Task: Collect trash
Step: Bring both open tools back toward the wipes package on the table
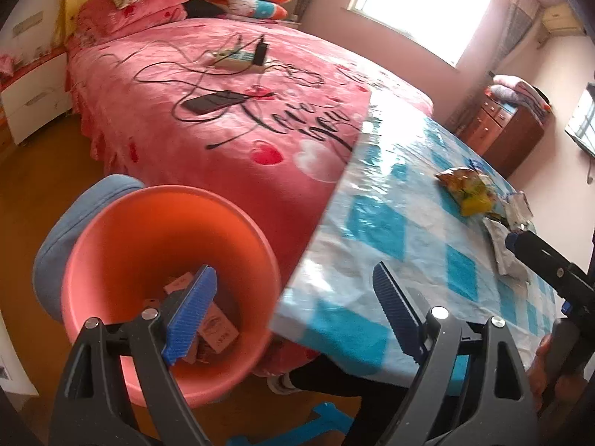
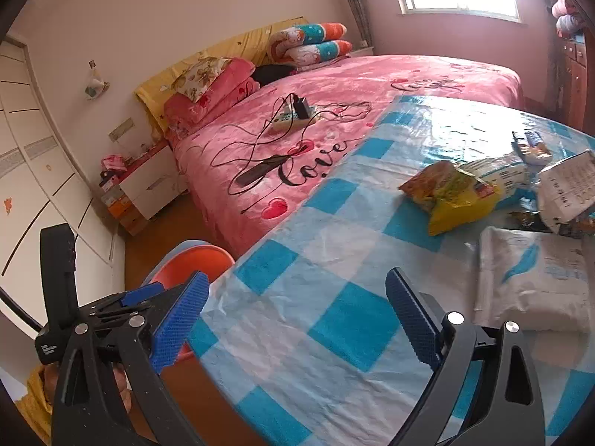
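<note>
An orange trash bin (image 1: 122,230) stands on the floor by the table's left edge, with several small boxes and wrappers (image 1: 217,329) inside; its rim shows in the right wrist view (image 2: 193,260). My left gripper (image 1: 293,316) is open and empty, above the bin and the table corner. My right gripper (image 2: 297,319) is open and empty over the blue-and-white checked tablecloth (image 2: 334,260). A yellow snack bag (image 2: 450,197) lies on the table, also in the left wrist view (image 1: 466,187). A white plastic bag (image 2: 531,275) and crumpled paper (image 2: 567,189) lie to its right.
A bed with a pink cover (image 1: 223,111) stands behind the table, with a power strip (image 1: 238,59), cables and a phone (image 1: 212,102) on it. A blue stool (image 1: 67,223) is behind the bin. A white nightstand (image 2: 148,186) and a wooden dresser (image 1: 502,130) stand by the walls.
</note>
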The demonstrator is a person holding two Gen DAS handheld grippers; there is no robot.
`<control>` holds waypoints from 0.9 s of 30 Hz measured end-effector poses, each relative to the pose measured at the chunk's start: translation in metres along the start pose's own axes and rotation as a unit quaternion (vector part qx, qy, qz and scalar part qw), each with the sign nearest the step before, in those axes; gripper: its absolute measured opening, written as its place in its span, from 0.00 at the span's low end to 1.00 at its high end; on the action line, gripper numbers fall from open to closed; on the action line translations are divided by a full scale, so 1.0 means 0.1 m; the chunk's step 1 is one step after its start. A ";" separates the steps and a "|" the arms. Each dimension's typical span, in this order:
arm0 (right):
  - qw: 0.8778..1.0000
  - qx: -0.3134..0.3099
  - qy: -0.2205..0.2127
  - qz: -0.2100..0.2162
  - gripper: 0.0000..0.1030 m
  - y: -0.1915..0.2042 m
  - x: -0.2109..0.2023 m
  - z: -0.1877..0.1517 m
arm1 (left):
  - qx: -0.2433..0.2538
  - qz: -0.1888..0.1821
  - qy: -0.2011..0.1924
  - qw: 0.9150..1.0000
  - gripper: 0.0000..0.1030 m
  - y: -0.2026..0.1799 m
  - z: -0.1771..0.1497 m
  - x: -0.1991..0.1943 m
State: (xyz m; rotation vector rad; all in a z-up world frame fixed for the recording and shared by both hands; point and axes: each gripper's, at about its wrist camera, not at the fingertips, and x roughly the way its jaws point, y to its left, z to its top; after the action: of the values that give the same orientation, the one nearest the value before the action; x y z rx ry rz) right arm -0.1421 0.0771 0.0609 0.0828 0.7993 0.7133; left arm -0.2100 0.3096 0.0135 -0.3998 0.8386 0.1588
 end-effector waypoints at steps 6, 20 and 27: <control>1.000 0.012 -0.019 -0.010 0.92 -0.22 -0.15 -0.01 | 0.027 -0.009 0.009 1.000 0.84 -0.31 -0.04 0.03; 0.996 0.051 -0.055 -0.055 0.92 -0.86 -0.48 -0.03 | 0.090 -0.020 0.026 0.995 0.84 -1.02 -0.10 0.14; 0.992 0.068 -0.067 -0.082 0.92 -1.14 -0.62 -0.04 | 0.116 -0.034 0.037 0.992 0.84 -1.36 -0.17 0.21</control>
State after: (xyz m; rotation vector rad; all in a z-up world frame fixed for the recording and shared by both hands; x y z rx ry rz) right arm -0.1118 -0.0485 0.0594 0.1849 0.7164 0.4920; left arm -0.1683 0.1784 0.0262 -0.2159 0.9035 -0.0165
